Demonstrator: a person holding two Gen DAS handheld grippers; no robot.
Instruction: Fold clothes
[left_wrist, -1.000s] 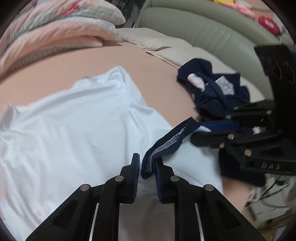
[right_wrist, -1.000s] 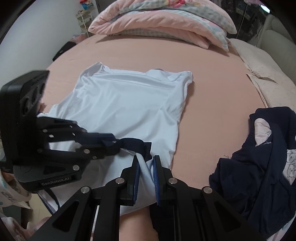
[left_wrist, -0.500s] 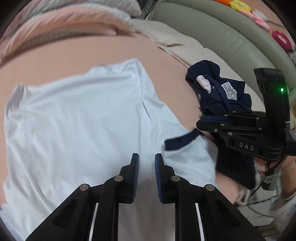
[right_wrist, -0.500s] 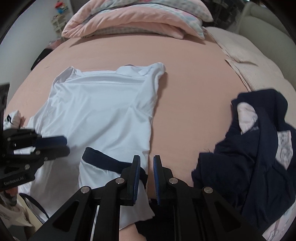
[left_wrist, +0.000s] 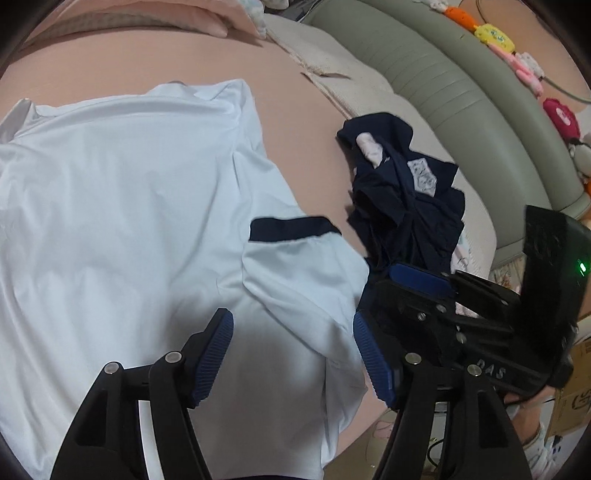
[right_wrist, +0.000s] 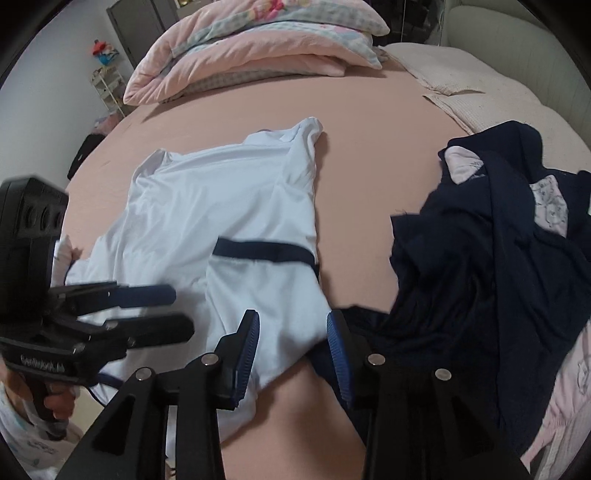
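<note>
A white shirt (left_wrist: 110, 221) (right_wrist: 221, 199) lies spread on the pink bed. Its sleeve with a navy cuff (left_wrist: 291, 229) (right_wrist: 266, 253) is folded inward over the body. My left gripper (left_wrist: 291, 332) (right_wrist: 181, 312) hovers over the shirt's near part, its jaws opening with nothing gripped. My right gripper (right_wrist: 291, 328) (left_wrist: 391, 291) stands at the shirt's right edge, jaws also opening. The white sleeve fabric bulges up between its pads, which do not press on it.
A heap of navy clothes (right_wrist: 480, 258) (left_wrist: 406, 206) lies right of the shirt, close to my right gripper. A folded pink quilt (right_wrist: 258, 48) sits at the far side of the bed (right_wrist: 369, 147). A green padded headboard (left_wrist: 461, 92) runs along the right.
Both grippers were shut on the navy-cuffed sleeve; they have let go and their jaws have spread. The sleeve now lies folded on the shirt, and both grippers have shifted right.
</note>
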